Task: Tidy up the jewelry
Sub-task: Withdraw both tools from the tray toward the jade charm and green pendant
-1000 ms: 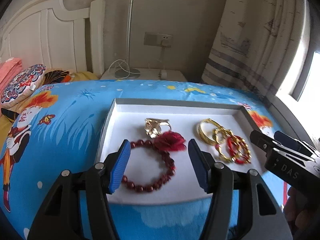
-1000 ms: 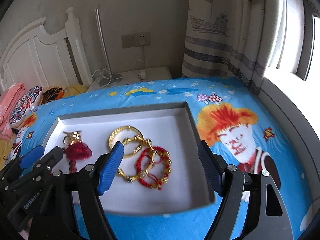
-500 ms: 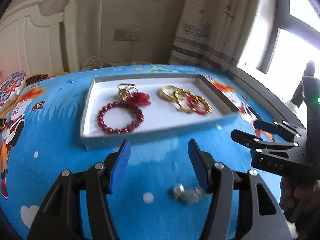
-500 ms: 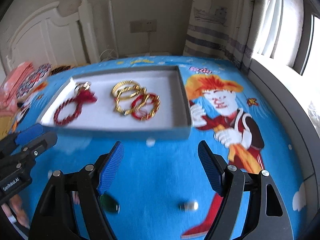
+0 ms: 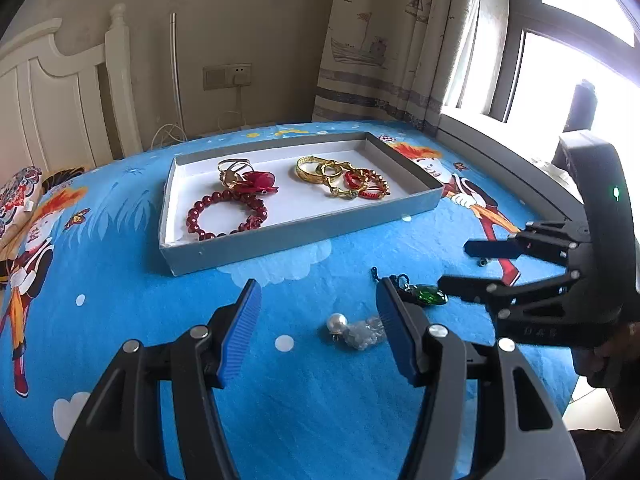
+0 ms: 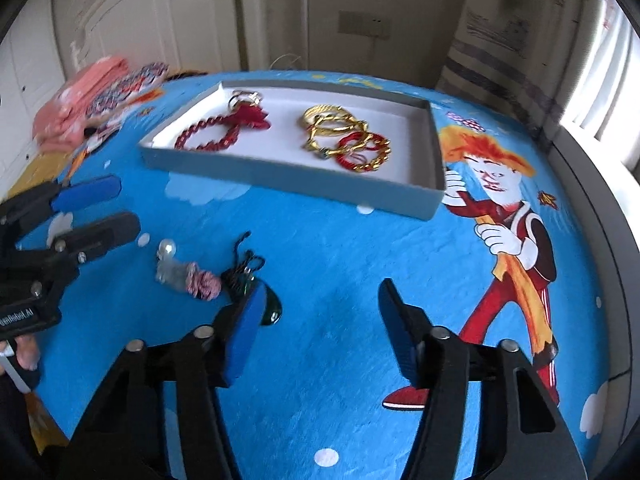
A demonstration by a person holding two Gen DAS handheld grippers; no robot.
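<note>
A grey tray [image 5: 280, 236] [image 6: 280, 174] on the blue bedspread holds a red bead bracelet [image 5: 226, 216] [image 6: 206, 134], a red flower piece [image 5: 256, 182], gold bangles [image 5: 320, 170] [image 6: 332, 122] and red-and-gold bracelets [image 5: 366, 184] [image 6: 364, 154]. Loose on the bedspread in front of it lie a pearl piece [image 5: 352, 330] [image 6: 168, 258], a pink piece [image 6: 204, 284] and a green gem pendant on a black cord [image 5: 426, 296] [image 6: 272, 310]. My left gripper [image 5: 318, 300] [image 6: 124, 204] is open above the pearl piece. My right gripper [image 6: 320, 300] [image 5: 456, 266] is closing, with only bedspread between its jaws; the pendant lies beside its left finger.
A white headboard [image 5: 60, 92] and folded pink cloth with a patterned cushion [image 6: 80, 108] lie at the bed's head. A curtain [image 5: 380, 40] and a window sill [image 5: 500, 152] run along the right. A small dark bit [image 5: 483, 263] lies near the right gripper.
Both grippers have drawn back from over the tray to the near bedspread, and the loose pearl piece and green pendant have come into view. The right jaws stand narrower than before.
</note>
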